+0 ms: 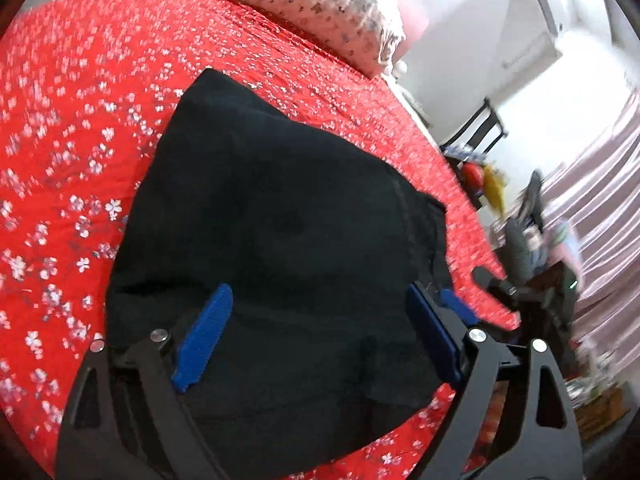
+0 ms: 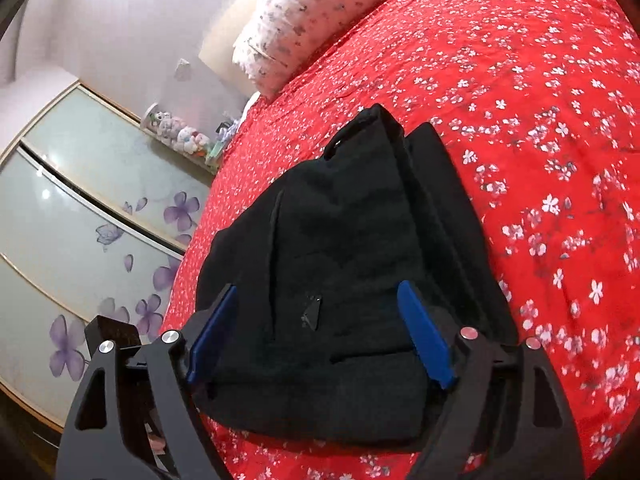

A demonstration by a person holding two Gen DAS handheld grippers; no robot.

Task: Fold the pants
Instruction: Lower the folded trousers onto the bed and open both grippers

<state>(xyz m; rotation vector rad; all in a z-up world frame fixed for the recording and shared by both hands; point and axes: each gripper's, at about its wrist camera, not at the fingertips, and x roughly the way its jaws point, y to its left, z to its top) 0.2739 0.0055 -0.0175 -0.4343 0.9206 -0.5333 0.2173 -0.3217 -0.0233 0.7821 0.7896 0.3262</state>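
- Left tongs [image 1: 320, 336] gape wide above the folded black pants [image 1: 276, 248], holding nothing.
- Right tongs [image 2: 316, 332] likewise spread wide, empty.
- Pants lie on the red floral bedspread [image 2: 520, 128], bare bedspread around them.

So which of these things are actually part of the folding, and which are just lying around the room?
Part of the job:
black pants
left gripper, open
right gripper, open
red bedspread underneath

Just lying about:
floral pillow
stuffed toys
black chair
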